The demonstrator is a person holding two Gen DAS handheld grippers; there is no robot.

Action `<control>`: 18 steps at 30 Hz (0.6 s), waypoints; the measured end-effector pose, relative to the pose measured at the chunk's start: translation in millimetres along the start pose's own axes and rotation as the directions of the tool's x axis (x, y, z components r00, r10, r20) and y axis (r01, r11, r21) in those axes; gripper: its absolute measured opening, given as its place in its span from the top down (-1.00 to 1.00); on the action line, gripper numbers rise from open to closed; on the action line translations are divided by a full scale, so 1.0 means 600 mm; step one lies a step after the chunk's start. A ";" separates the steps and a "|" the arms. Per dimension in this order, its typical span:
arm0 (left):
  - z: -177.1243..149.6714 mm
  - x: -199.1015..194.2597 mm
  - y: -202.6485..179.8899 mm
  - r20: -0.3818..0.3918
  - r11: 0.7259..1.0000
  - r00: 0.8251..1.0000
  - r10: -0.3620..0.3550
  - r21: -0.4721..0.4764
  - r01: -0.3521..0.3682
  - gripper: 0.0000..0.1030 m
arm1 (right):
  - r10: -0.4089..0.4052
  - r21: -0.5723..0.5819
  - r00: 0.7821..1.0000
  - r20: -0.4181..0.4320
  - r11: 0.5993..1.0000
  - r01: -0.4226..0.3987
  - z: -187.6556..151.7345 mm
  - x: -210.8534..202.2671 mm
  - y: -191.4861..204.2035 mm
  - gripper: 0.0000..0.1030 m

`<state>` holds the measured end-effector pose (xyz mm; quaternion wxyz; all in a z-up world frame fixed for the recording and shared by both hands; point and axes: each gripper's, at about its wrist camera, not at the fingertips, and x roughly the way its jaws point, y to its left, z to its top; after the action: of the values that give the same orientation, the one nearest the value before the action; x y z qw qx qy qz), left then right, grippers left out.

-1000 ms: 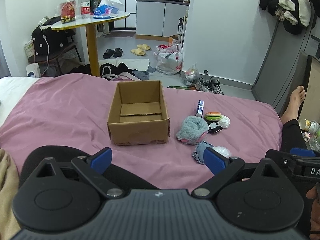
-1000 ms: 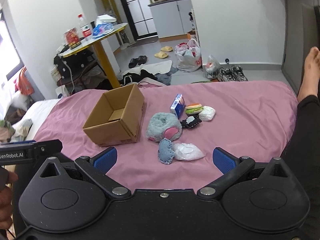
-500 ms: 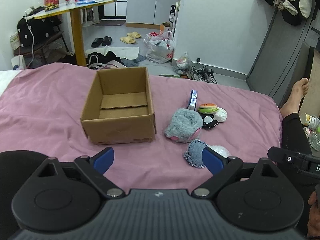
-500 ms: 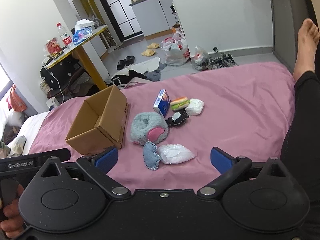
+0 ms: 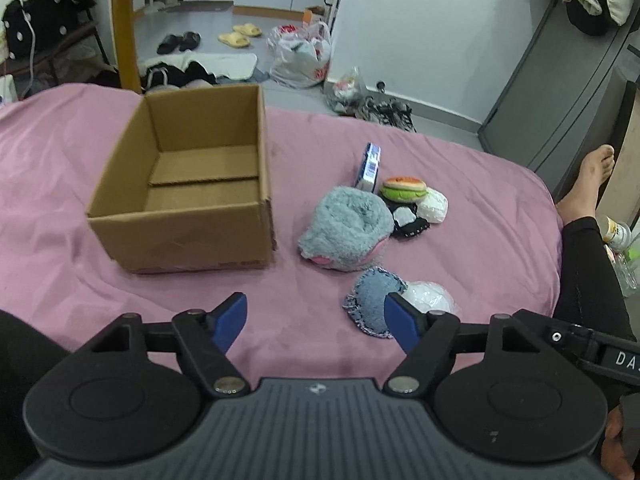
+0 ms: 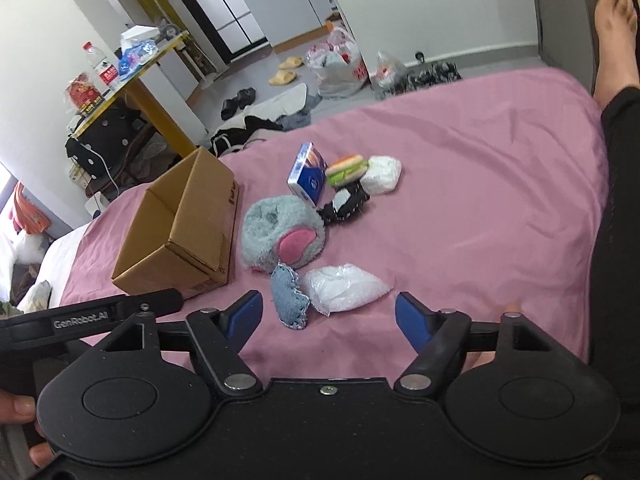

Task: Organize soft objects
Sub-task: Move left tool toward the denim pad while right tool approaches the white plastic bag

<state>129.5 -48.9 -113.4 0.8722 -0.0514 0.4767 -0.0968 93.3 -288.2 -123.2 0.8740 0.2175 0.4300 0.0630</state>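
An open, empty cardboard box (image 5: pixel 188 196) (image 6: pixel 188 224) stands on the pink bedspread (image 5: pixel 480 248). Right of it lie a fluffy grey plush with a pink patch (image 5: pixel 346 229) (image 6: pixel 282 232), a denim pouch (image 5: pixel 370 304) (image 6: pixel 289 294), a white plastic-wrapped bundle (image 5: pixel 430 298) (image 6: pixel 344 288), a toy burger (image 5: pixel 403 189) (image 6: pixel 346 169), a black-and-white soft item (image 5: pixel 408 220) (image 6: pixel 346 203), a white pad (image 5: pixel 434 207) (image 6: pixel 382 174) and a blue carton (image 5: pixel 370 166) (image 6: pixel 308 178). My left gripper (image 5: pixel 316 324) is open near the bed's front edge, its right finger beside the denim pouch. My right gripper (image 6: pixel 330 318) is open just short of the pouch and bundle.
A person's leg in black and a bare foot (image 5: pixel 592 176) (image 6: pixel 614 28) lie along the bed's right side. Beyond the bed are a yellow table (image 6: pixel 148 80), slippers (image 5: pixel 240 36), plastic bags (image 5: pixel 304 56) and shoes (image 5: pixel 384 114) on the floor.
Both grippers have moved forward and tilted down toward the bed, so the box and soft items look larger and nearer. Both stay open, and nothing on the bed has moved.
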 end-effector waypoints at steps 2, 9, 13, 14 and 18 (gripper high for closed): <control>0.001 0.015 -0.003 -0.017 1.000 1.000 -0.010 -0.004 0.010 -0.38 | -0.002 0.023 1.000 -0.021 1.000 0.003 0.000 0.013 -0.005 -0.28; 0.005 0.069 -0.013 -0.077 0.999 0.996 -0.052 -0.013 0.051 -0.23 | -0.009 0.074 0.998 -0.058 0.997 0.013 0.003 0.049 -0.015 -0.16; 0.008 0.093 -0.017 -0.097 0.997 0.993 -0.071 -0.021 0.070 -0.23 | -0.002 0.079 0.997 -0.074 0.997 0.008 0.008 0.065 -0.013 -0.16; 0.008 0.099 -0.018 -0.102 0.997 0.992 -0.075 -0.025 0.073 -0.23 | -0.003 0.079 0.997 -0.078 0.997 0.010 0.010 0.070 -0.012 -0.16; 0.008 0.128 -0.021 -0.134 0.994 0.986 -0.102 -0.055 0.095 -0.23 | -0.014 0.069 0.996 -0.088 0.997 0.020 0.021 0.090 -0.009 -0.10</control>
<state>172.6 -77.8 -171.5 0.8300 -0.0894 0.5346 -0.1316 136.3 -280.9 -157.7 0.8467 0.2412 0.4716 0.0501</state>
